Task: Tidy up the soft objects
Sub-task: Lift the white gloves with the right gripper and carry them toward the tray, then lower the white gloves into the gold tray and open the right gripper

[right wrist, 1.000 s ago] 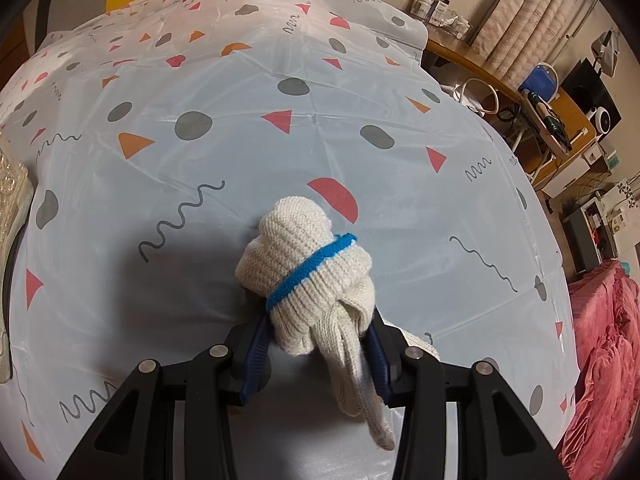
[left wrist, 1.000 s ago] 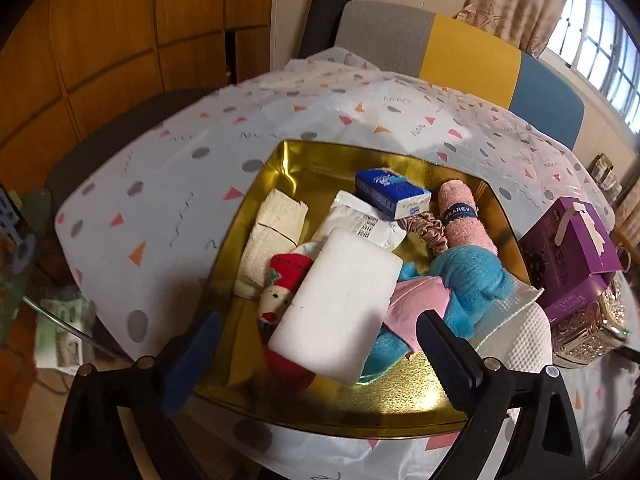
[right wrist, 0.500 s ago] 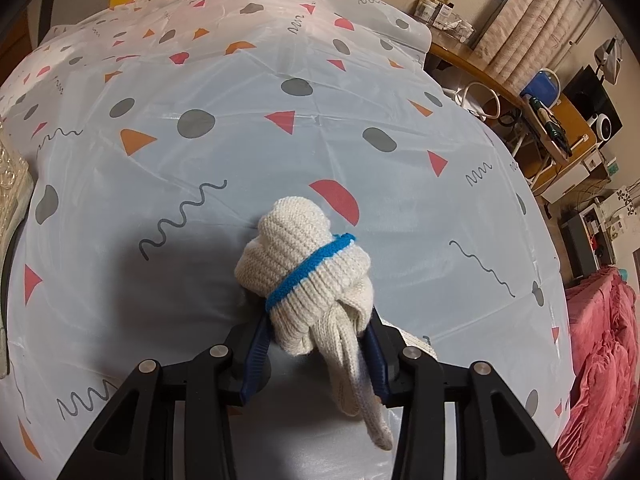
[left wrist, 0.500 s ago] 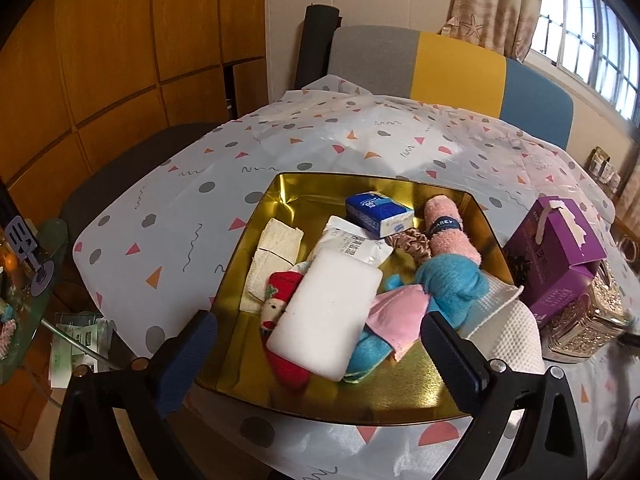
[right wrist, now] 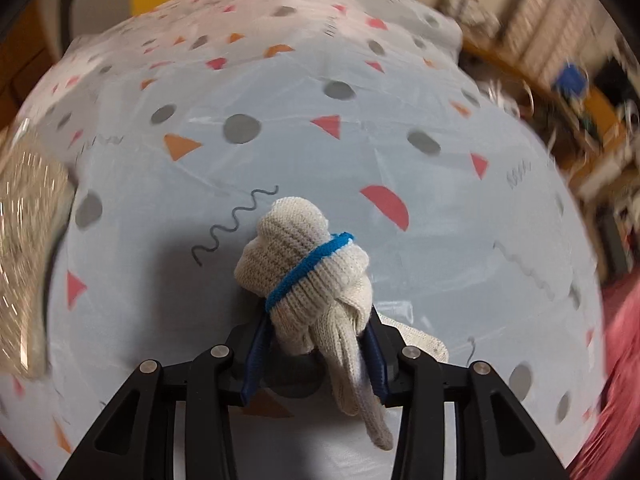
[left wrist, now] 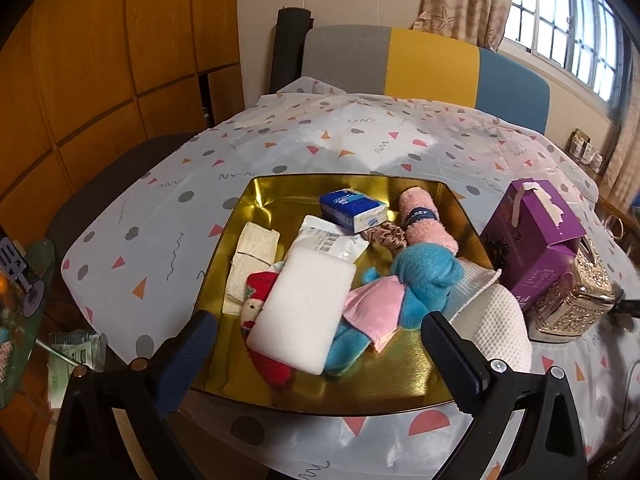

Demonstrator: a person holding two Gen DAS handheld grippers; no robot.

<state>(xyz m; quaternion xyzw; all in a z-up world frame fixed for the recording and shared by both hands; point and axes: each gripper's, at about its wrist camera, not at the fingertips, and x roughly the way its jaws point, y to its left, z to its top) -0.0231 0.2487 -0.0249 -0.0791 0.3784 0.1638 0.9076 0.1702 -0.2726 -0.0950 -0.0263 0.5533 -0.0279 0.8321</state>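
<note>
In the left wrist view a gold tray (left wrist: 256, 200) on the patterned tablecloth holds soft things: a white sponge (left wrist: 304, 312), a blue plush (left wrist: 424, 280), a pink rolled towel (left wrist: 424, 220), a red doll sock (left wrist: 260, 292), a blue tissue pack (left wrist: 352, 210) and a cream cloth (left wrist: 252, 256). My left gripper (left wrist: 316, 340) is open and empty above the tray's near edge. In the right wrist view my right gripper (right wrist: 316, 344) is shut on a balled cream knit glove with a blue band (right wrist: 304, 272), held above the tablecloth (right wrist: 360, 160).
A purple box (left wrist: 536, 236) and an ornate gold box (left wrist: 572, 304) stand right of the tray, with a white waffle cloth (left wrist: 496, 316) over the tray's right rim. A gold object (right wrist: 28, 248) is at the left edge of the right wrist view. A multicoloured chair back (left wrist: 424, 60) is behind the table.
My left gripper has drawn back and up from the tray, staying open. My right gripper has lifted and swung left with the glove in it; that view is now blurred by motion.
</note>
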